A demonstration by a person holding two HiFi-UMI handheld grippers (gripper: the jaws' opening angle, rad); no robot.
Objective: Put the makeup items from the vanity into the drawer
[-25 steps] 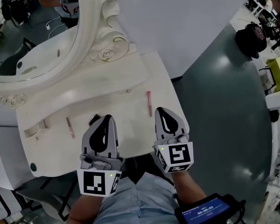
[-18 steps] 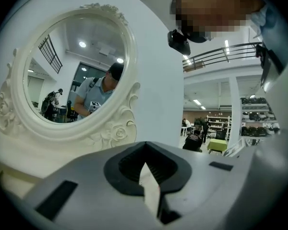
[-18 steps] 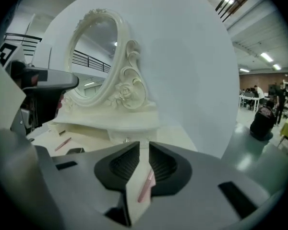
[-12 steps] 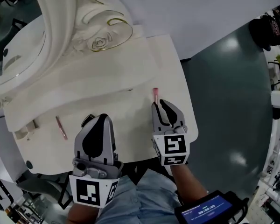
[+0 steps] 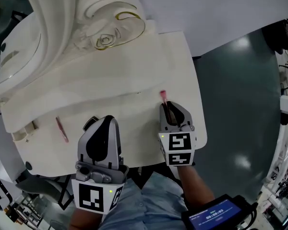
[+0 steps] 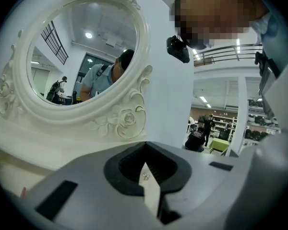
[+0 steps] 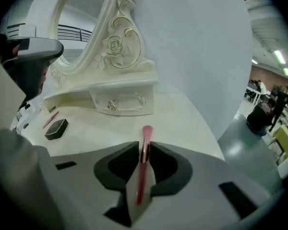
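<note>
White vanity point(image 5: 134, 80) fills the head view, with the mirror point(image 5: 62, 28) frame at top left. A second ago more of the mirror glass showed.
Right gripper point(image 5: 167, 106) has come down onto the pink stick point(image 5: 162, 96). Earlier the stick lay fully exposed ahead of it. Now only the tip pokes past the fingertips, still flat on the vanity.
Left gripper point(image 5: 107, 121) has also dropped and covers more of the black compact point(image 5: 89, 123). The left stick point(image 5: 61, 129) hasn't moved.

Left gripper view: jaws closed to a thin slit, nothing in them. It faces the mirror and its carved base.

Right gripper view: jaws have just been opening and are now a little apart. They straddle the pink stick, which runs along the gap, and the pads aren't visibly clamping it. Drawer point(image 7: 125, 102) ahead is closed. Compact and left stick sit off to the left.
</note>
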